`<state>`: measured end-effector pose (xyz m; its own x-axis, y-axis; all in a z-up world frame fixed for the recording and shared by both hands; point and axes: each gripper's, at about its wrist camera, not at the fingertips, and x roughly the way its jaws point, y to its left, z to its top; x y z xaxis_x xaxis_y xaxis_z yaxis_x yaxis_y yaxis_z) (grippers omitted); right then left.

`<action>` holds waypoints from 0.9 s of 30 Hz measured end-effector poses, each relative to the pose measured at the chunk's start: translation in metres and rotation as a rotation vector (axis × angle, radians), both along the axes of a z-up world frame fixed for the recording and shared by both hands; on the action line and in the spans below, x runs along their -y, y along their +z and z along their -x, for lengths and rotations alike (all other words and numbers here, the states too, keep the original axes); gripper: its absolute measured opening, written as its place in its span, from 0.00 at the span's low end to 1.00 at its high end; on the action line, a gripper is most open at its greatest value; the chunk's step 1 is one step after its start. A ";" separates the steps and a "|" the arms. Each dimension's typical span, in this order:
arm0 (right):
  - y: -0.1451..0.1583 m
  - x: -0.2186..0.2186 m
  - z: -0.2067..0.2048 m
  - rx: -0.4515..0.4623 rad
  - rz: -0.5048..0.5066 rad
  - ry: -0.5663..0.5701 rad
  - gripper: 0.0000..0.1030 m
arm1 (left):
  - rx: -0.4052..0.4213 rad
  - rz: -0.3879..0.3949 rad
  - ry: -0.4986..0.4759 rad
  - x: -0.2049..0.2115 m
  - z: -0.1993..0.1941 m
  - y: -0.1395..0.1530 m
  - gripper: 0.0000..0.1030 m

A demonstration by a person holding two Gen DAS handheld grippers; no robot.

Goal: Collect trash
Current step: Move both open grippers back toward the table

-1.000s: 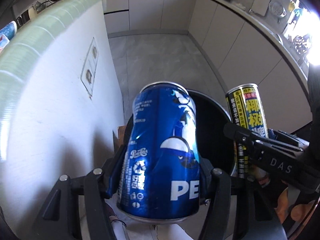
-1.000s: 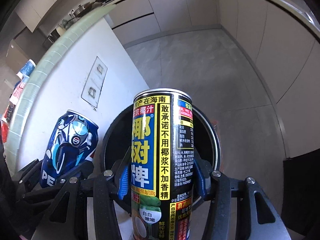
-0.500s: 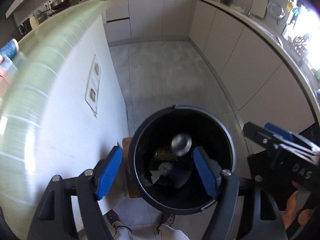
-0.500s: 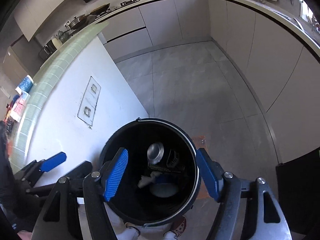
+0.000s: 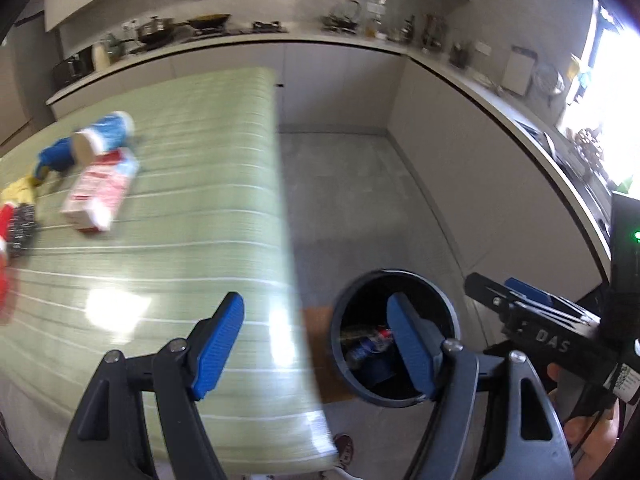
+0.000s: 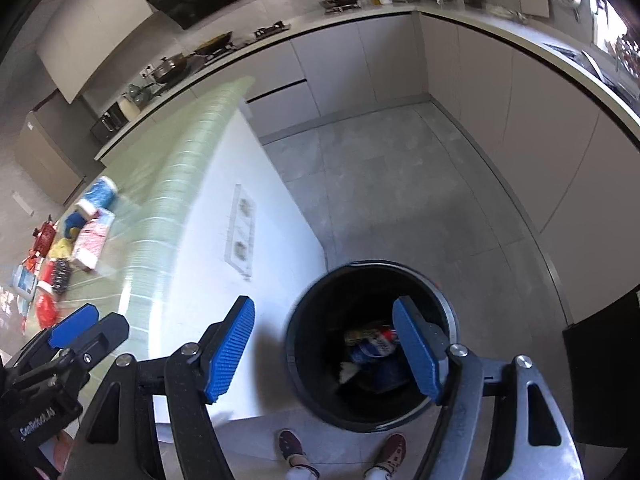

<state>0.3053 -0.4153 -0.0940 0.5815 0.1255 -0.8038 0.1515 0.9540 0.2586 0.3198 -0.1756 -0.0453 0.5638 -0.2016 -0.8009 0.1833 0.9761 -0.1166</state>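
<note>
Fingers of my left gripper (image 5: pixel 316 344) and right gripper (image 6: pixel 324 346) had just been opening, nothing between them; beside the bin (image 6: pixel 436 288), more litter waited on the table (image 5: pixel 192 216).

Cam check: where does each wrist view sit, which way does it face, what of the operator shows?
Left wrist: on the left tool, angled down at counter and bin; right tool, a shoe show.
Right wrist: on the right tool, down over the bin; both shoes, left tool show.
Shared: bin, counter, both tools empty.
</note>
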 end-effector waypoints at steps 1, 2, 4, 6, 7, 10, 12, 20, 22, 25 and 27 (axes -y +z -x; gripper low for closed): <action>0.005 -0.014 -0.002 0.004 0.000 0.013 0.74 | 0.004 -0.008 0.017 -0.018 -0.001 0.002 0.73; 0.008 -0.025 -0.003 0.007 0.002 0.021 0.74 | 0.005 -0.013 0.030 -0.030 -0.003 0.003 0.73; 0.017 -0.055 -0.005 0.020 0.011 0.044 0.78 | 0.001 -0.017 0.054 -0.060 -0.005 0.002 0.73; 0.025 -0.082 -0.009 0.029 0.024 0.063 0.81 | 0.015 -0.024 0.075 -0.088 -0.005 0.006 0.73; 0.030 -0.101 -0.011 0.039 0.040 0.069 0.82 | 0.023 -0.029 0.082 -0.097 -0.005 0.008 0.73; 0.041 -0.153 -0.010 0.079 0.116 0.105 0.86 | 0.043 -0.035 0.099 -0.135 -0.007 0.014 0.73; 0.045 -0.182 -0.012 0.103 0.138 0.166 0.86 | 0.050 -0.041 0.105 -0.156 -0.009 0.014 0.73; 0.044 -0.260 -0.041 0.082 0.126 0.250 0.86 | 0.057 -0.061 0.193 -0.232 -0.025 0.016 0.73; 0.048 -0.273 -0.045 0.098 0.137 0.276 0.86 | 0.063 -0.065 0.222 -0.247 -0.029 0.016 0.73; 0.052 -0.289 -0.055 0.132 0.123 0.320 0.86 | 0.063 -0.079 0.276 -0.267 -0.034 0.016 0.73; 0.053 -0.298 -0.063 0.144 0.110 0.335 0.86 | 0.055 -0.074 0.310 -0.282 -0.036 0.017 0.73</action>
